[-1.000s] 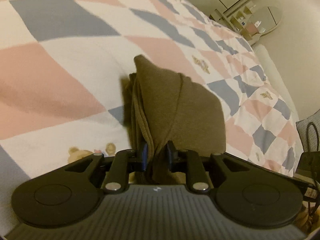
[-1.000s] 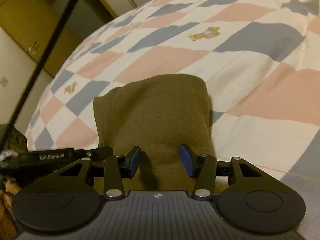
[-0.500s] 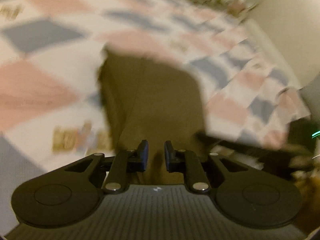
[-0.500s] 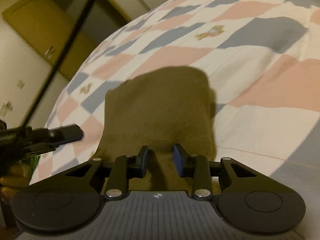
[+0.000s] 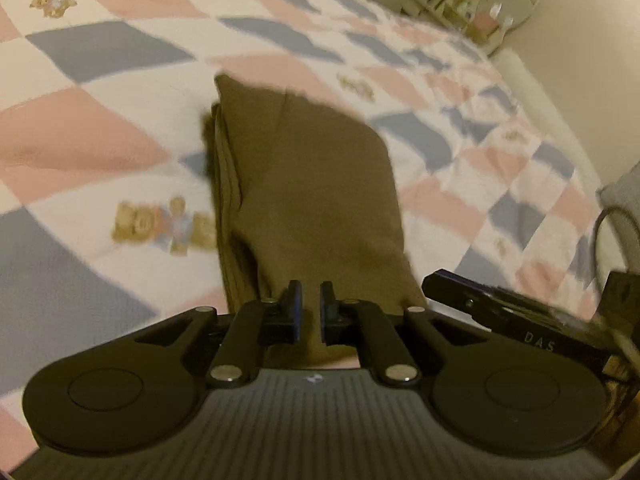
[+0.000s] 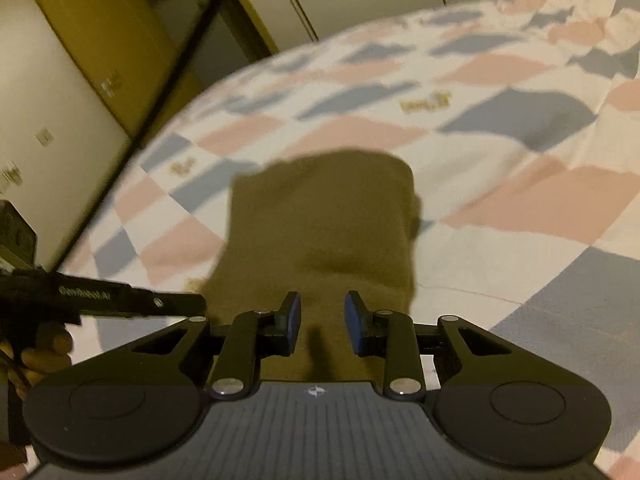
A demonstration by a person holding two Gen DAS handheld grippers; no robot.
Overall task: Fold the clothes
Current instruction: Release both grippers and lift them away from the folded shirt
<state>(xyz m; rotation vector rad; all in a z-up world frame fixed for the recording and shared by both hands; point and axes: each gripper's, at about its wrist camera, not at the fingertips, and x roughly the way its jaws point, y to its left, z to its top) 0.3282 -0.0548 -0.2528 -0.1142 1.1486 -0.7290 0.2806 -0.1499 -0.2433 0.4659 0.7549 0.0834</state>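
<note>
A folded olive-brown garment [image 5: 312, 184] lies on the checked quilt [image 5: 92, 128], stretching away from both grippers. My left gripper [image 5: 309, 308] is at its near edge, jaws almost together with olive cloth pinched in the narrow gap. Several stacked layers show along the garment's left side. In the right wrist view the same garment [image 6: 320, 224] runs forward from my right gripper [image 6: 322, 316], whose blue pads [image 6: 294, 316] press on a raised ridge of cloth. Each gripper sits beside the other: the right one's body [image 5: 500, 312] and the left one's body [image 6: 100, 296] both show.
The quilt [image 6: 520, 200] of pink, grey and white squares with small bear prints covers the bed. A hand [image 6: 44, 356] holds the left gripper. A wooden door [image 6: 108, 48] and wardrobe stand past the bed; a shelf with small items [image 5: 488, 12] is in the far corner.
The right gripper's jaws have narrowed from wide open onto the cloth. The left jaws have drawn closer together. The garment, bunched up a second ago, now lies longer and flatter; both views have shifted.
</note>
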